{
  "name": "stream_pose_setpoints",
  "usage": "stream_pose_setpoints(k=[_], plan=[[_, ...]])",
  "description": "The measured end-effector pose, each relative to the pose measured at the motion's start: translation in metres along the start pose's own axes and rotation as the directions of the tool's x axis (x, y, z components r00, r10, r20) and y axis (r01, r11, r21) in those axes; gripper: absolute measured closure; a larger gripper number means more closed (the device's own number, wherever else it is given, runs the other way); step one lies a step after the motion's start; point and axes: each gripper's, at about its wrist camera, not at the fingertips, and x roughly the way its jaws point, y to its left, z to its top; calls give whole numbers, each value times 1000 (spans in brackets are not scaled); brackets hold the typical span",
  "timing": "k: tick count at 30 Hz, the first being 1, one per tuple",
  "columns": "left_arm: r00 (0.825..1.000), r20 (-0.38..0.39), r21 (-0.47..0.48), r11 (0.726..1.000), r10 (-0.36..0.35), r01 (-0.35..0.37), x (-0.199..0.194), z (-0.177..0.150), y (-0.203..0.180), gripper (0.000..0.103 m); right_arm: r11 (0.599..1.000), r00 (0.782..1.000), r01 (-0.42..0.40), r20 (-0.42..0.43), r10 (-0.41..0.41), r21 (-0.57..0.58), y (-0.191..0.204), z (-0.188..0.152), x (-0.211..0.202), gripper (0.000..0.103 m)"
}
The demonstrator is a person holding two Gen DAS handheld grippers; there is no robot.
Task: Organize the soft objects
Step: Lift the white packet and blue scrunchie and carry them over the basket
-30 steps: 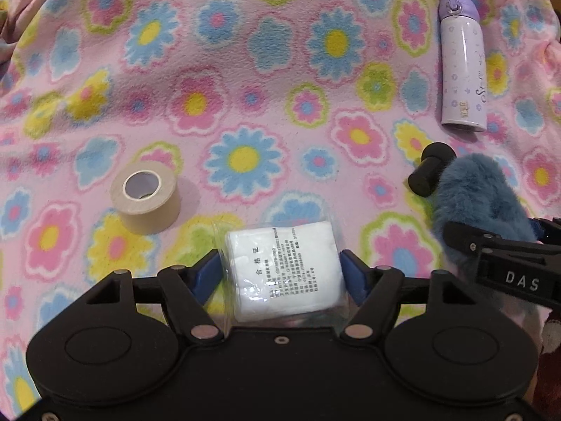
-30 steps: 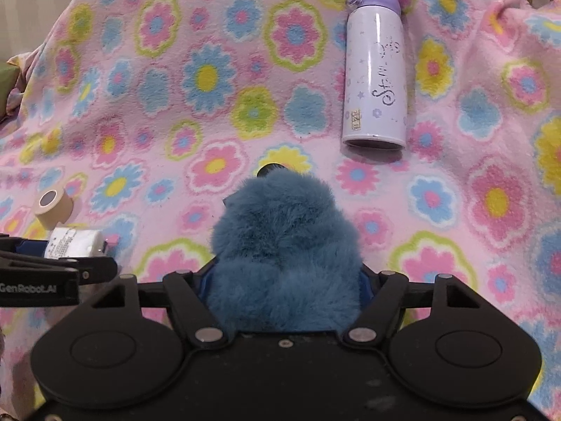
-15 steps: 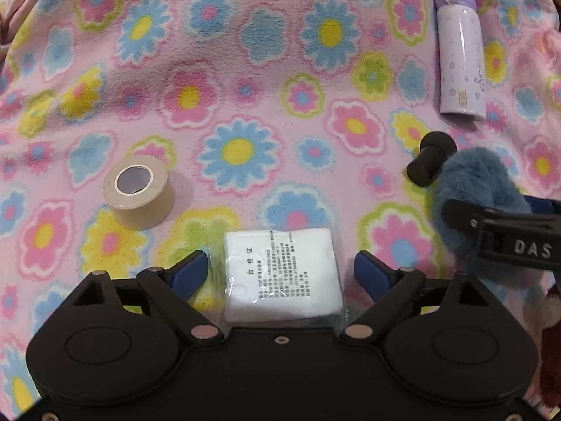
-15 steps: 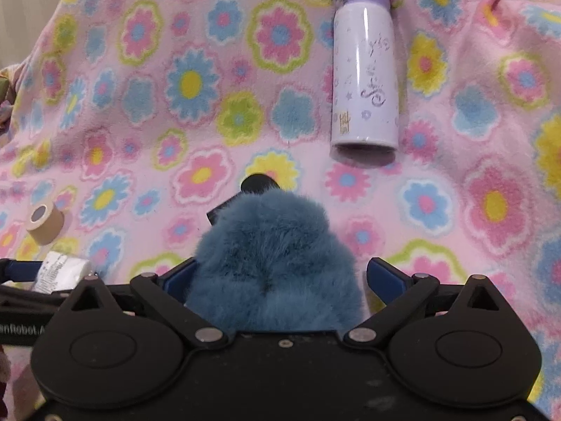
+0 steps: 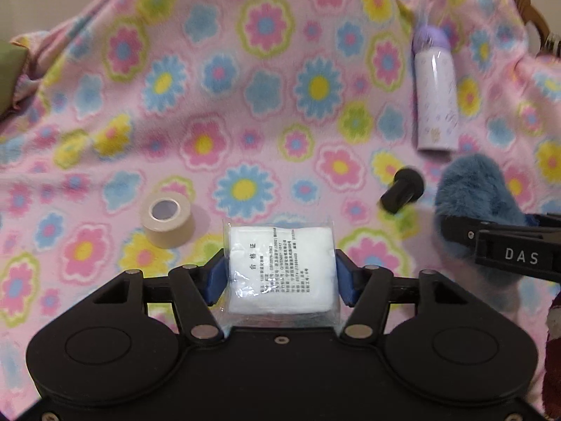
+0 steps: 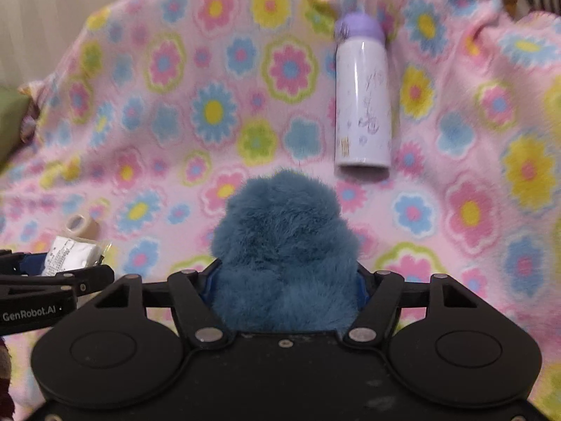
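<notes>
Blue pads: my left gripper [image 5: 279, 273] has just been closing, and its blue pads [image 5: 214, 280] now press both sides of the white packet [image 5: 279, 266], so it is clamped on it.
White packet: a clear-wrapped cotton-like pad with black print, held between the fingers, its far edge sticking out past the tips, above the blanket [image 5: 245, 105].
Right gripper: my right gripper [image 6: 285, 280] has also just been closing; the blue fur ball [image 6: 284, 242] fills the gap and bulges over the fingers, so I read it as gripped.
Fur ball: held in the right gripper, near the lower end of the bottle [image 6: 363, 101] in the picture.
Side by side: from the left wrist I see the right gripper's finger at the right edge with the fur ball [image 5: 473, 193] in it; from the right wrist the left finger and packet [image 6: 70, 256] sit at the left edge. The two tools are near each other but apart.
Open room: the wide middle of the flowered blanket ahead of both tools is bare.
Near things: a tan tape roll [image 5: 167, 219] just left of the packet; a black plug-like piece [image 5: 401, 191] between packet and fur ball; the purple-capped bottle lying farther off to the right.
Edges: the blanket ends at the upper left against a pale wall and something green [image 5: 8, 77]; a brown wicker-like rim [image 5: 526, 10] shows at the upper right.
Hard to tell: the right pads are buried in fur; both views are blurred; a dark red patch [image 5: 552, 351] at the lower right is cut off.
</notes>
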Motion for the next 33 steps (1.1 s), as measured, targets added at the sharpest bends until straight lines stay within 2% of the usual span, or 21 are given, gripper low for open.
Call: stream_pose_setpoints(k=[8, 16, 23, 29, 33], plan=[[998, 58, -63, 998, 9, -5, -73, -7, -2, 45, 997, 992, -75, 107, 73, 11, 4, -8, -84, 36], [991, 126, -43, 999, 32, -27, -141, -45, -21, 45, 987, 972, -150, 176, 157, -56, 19, -47, -166, 35], [987, 155, -53, 998, 48, -40, -184, -84, -34, 45, 978, 961, -199, 180, 208, -67, 21, -95, -220, 35], [984, 160, -47, 996, 78, -71, -203, -115, -43, 45, 977, 965, -211, 157, 209, -4, 14, -135, -252, 34], [986, 147, -80, 994, 83, -71, -209, -132, -42, 45, 977, 968, -212, 140, 207, 17, 14, -157, -263, 34]])
